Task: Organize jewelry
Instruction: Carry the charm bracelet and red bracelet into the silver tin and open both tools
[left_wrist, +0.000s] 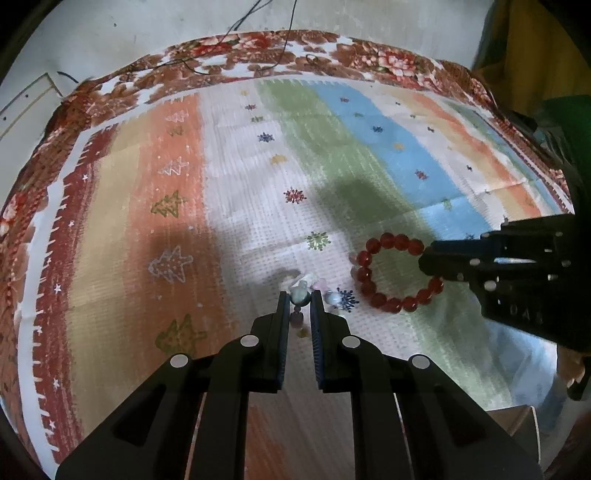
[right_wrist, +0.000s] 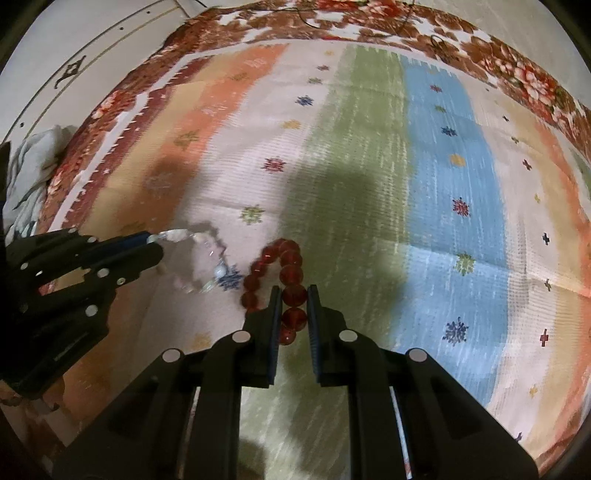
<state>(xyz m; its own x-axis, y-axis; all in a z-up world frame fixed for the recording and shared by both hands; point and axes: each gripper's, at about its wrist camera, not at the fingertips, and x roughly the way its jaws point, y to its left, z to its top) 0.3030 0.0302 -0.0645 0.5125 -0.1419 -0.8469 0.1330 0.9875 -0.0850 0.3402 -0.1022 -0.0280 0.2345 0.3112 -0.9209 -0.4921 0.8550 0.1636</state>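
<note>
A red bead bracelet (left_wrist: 391, 275) lies on the striped cloth (left_wrist: 258, 166), right of centre in the left wrist view. My right gripper (left_wrist: 430, 264) is shut on its right side; in the right wrist view (right_wrist: 291, 295) a red bead (right_wrist: 294, 293) sits between the fingertips. A pale bead bracelet (right_wrist: 199, 258), clear and whitish, lies just left of the red one. My left gripper (left_wrist: 300, 297) is shut on one pale bead (left_wrist: 299, 295); it also shows in the right wrist view (right_wrist: 153, 243).
The cloth covers a table with a brown floral border (left_wrist: 280, 55). Black cables (left_wrist: 258, 37) run over the far edge. A cardboard box corner (left_wrist: 517, 421) sits at the near right. A crumpled cloth (right_wrist: 26, 173) lies beyond the left edge.
</note>
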